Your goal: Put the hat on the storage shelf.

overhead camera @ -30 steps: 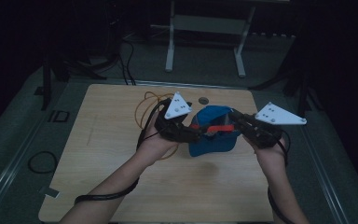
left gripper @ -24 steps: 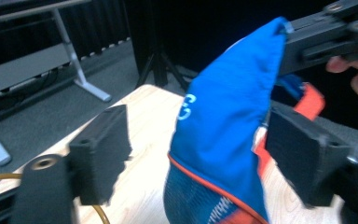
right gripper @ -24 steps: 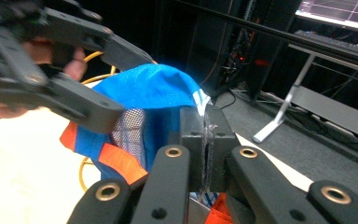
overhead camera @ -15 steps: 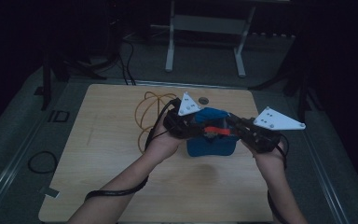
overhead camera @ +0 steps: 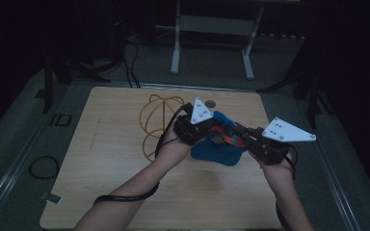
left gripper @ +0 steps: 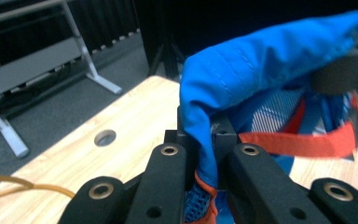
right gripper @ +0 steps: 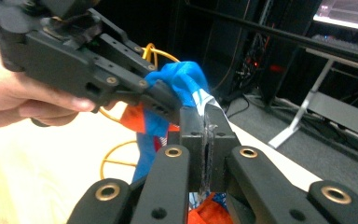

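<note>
Right of centre in the high view, above the pale wooden counter, I hold a blue fabric garment with orange trim and a mesh lining between my two tools. My left tool is clamped shut on a fold of the blue fabric; in the left gripper view that fold rises out of the closed jaws at bottom centre and arches to the upper right, with an orange strap running across the right side. My right tool is also closed on the cloth: in the right gripper view a thin edge of it is pinched flat between the jaws at centre, and the left tool reaches in from the upper left to the same bunch of blue fabric. The lower part of the garment appears to rest on the counter.

My two grips sit very close together, so I judge the main risk to be the jaws knocking against each other if I turn either hand. The right tool holds only a thin edge, and a sharp pull apart could slide that edge out and drop that side of the garment. A yellow wire-like loop lies on the counter just left of the garment, near my left hand; the hanging strap or my trailing cable could catch on it and drag it along.
</note>
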Tool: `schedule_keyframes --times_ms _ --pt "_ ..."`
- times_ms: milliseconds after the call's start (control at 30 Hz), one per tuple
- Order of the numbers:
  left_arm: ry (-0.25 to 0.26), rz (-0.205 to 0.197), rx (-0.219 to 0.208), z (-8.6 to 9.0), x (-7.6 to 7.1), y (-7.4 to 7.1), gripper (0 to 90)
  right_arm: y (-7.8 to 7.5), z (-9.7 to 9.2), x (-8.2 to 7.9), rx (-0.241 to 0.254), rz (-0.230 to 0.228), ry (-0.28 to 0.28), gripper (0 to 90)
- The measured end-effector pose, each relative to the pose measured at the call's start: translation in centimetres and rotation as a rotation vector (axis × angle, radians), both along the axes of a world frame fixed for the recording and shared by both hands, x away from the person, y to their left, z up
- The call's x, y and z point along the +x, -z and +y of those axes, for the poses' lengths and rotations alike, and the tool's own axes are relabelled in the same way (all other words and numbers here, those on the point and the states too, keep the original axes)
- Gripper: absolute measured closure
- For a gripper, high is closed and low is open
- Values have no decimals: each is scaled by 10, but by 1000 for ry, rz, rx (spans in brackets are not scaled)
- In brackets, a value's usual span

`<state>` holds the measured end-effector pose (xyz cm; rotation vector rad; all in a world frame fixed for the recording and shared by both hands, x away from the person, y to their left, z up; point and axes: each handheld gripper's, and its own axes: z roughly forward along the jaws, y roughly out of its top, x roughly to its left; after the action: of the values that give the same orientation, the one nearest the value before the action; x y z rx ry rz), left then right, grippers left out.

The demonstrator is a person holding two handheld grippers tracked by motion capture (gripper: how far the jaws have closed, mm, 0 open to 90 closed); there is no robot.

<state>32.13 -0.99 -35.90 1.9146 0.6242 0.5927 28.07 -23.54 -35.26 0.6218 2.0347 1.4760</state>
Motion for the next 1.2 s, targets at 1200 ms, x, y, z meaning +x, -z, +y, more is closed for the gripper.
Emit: schedule_keyframes --times_ms 1200 --pt "409 -219 -270 45 -14 17 876 28 -29 -47 21 50 -102 576"
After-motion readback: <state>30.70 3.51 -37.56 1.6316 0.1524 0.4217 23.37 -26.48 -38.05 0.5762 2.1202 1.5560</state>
